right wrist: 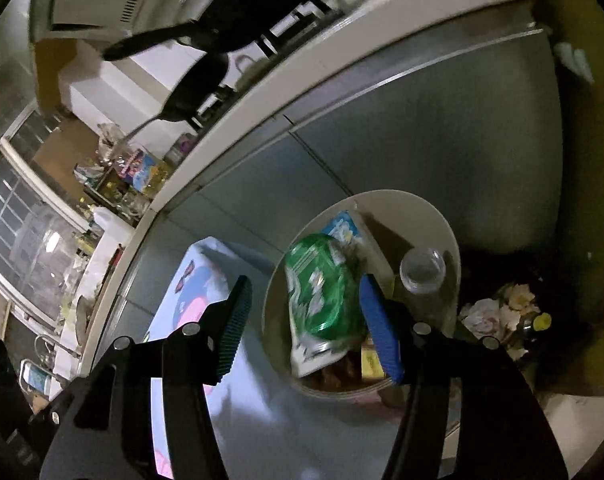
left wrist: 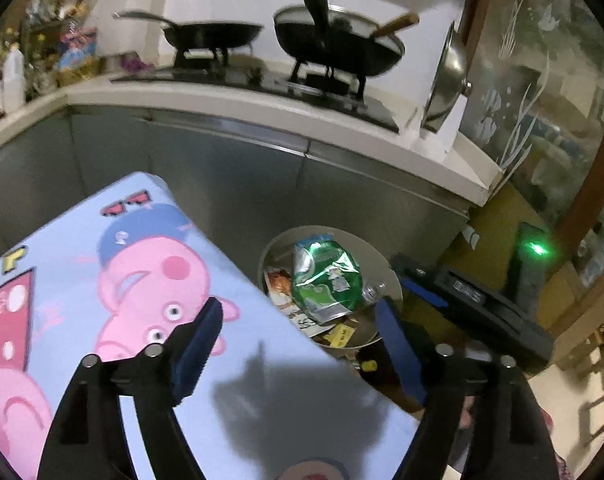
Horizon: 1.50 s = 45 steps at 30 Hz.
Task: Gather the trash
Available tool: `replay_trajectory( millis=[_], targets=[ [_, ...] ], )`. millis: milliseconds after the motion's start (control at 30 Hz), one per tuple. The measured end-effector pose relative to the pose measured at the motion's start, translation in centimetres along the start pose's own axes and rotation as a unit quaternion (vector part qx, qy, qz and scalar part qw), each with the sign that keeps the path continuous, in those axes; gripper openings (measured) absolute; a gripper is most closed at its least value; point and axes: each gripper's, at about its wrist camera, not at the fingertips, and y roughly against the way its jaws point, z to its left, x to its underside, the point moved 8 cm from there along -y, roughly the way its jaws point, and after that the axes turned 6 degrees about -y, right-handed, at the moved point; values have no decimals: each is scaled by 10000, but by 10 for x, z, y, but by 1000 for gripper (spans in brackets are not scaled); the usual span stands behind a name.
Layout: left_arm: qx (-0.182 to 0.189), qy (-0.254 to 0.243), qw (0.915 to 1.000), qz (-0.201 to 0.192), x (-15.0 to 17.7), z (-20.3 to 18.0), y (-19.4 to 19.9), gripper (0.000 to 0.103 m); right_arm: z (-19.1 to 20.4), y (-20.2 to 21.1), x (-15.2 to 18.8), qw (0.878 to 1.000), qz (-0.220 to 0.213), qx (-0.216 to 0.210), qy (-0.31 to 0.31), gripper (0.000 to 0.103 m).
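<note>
A round grey trash bin (left wrist: 382, 268) stands on the floor beside the table, also in the right wrist view (right wrist: 434, 212). In it lie a crumpled green snack bag (left wrist: 326, 280) (right wrist: 322, 296), a clear plastic bottle (right wrist: 422, 272) and other wrappers. My left gripper (left wrist: 298, 344) is open and empty above the table's edge, short of the bin. My right gripper (right wrist: 306, 320) is open and empty above the bin's near rim; it shows as a black body in the left wrist view (left wrist: 482, 300).
A table with a pink cartoon-pig cloth (left wrist: 150, 272) (right wrist: 190, 292) lies left of the bin. Behind runs a kitchen counter (left wrist: 262, 108) with two black pans (left wrist: 338, 40). Crumpled paper trash (right wrist: 498, 312) lies on the dark floor right of the bin.
</note>
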Motion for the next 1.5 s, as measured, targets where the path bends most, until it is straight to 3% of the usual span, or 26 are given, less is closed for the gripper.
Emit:
replay_trajectory(
  millis=[233,400,767,933,1133,1500],
  targets=[
    [-374,-23,9986,-365,13,5,60,94,18,70,56,9993,-301,-58,236,62],
    [-877,-331,9946,-436,32,3,92,94,27,104,102,9990,-339,-21,306,69],
    [-1436,-441,9869,-583,64,12,148,99,66,152,167,9967,-214,78,776,85],
    [-1846,-328,9817,-323,78,22,159,99,74,171,182,9963,-324,211,773,97],
    [-1678,-86,9853,-318,91,25,171,99,84,191,193,9953,-515,247,784,97],
    [-2143,-374,9743,-583,85,20,194,99,111,214,196,9913,-790,77,1051,97]
  ],
)
